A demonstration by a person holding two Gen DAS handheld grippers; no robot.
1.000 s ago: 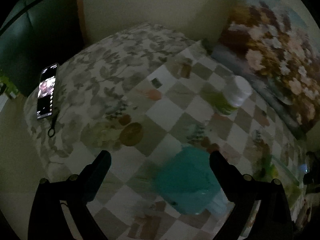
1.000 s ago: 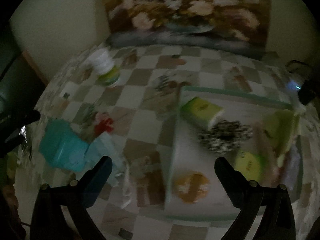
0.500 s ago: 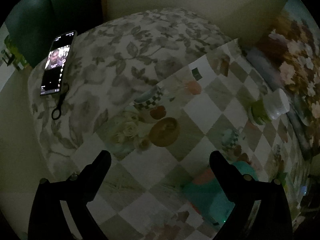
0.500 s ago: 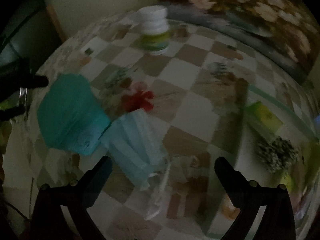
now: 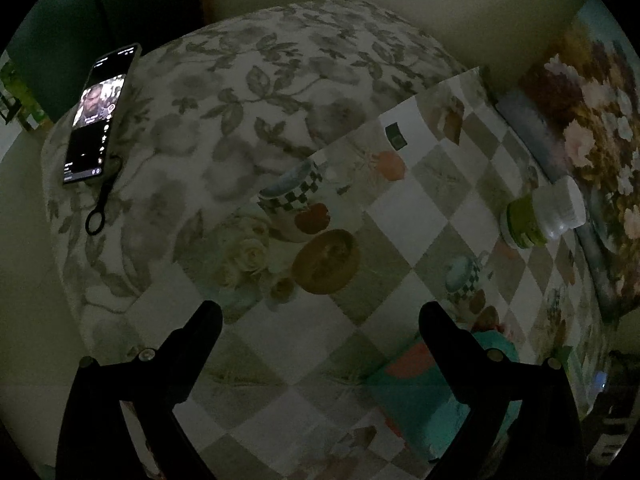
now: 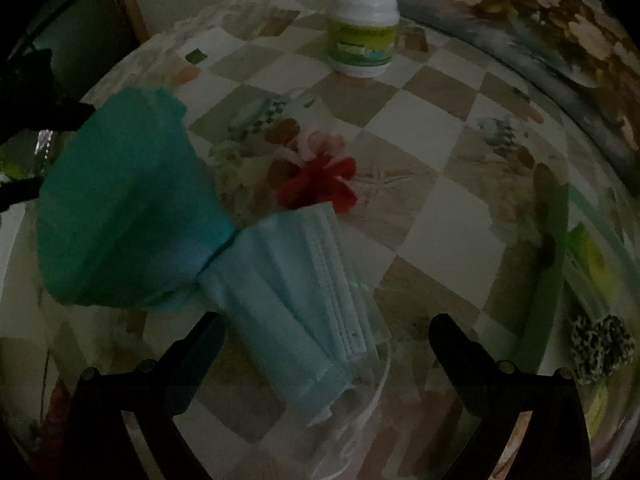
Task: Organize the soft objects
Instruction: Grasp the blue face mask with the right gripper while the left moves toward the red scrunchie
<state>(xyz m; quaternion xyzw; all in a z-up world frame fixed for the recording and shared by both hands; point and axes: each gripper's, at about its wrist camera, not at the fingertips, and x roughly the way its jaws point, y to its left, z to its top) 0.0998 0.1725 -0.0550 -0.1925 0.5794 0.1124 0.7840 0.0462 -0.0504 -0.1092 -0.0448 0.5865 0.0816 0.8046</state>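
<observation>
1. In the left wrist view our left hand-held gripper [image 5: 320,316] hangs over the checked cloth [image 5: 400,240] with its jaws wide apart and nothing between them.
2. Far to the left, a lit phone [image 5: 98,114] lies on the floral cover [image 5: 248,92] near that cover's outer edge, a dark loop strap trailing from its lower end.
3. A folded teal cloth [image 5: 420,392] lies on the checked cloth just beside our left gripper's right finger, partly hidden by it.
4. In the right wrist view our right hand-held gripper [image 6: 326,322] is also spread wide, empty, over a stack of pale blue face masks [image 6: 296,300] in a clear wrapper.
5. The masks' upper left corner touches the teal cloth, and a red fuzzy piece [image 6: 320,184] sits just beyond their far end.
6. A white bottle with a green label [image 6: 364,24] stands upright near the far edge, by the flowered fabric [image 6: 560,32].
7. At the right edge a light tray [image 6: 568,240] holds a green packet [image 6: 592,264] and a speckled black-and-white scrunchie-like thing [image 6: 600,344]; we cannot tell more in this dim light.
</observation>
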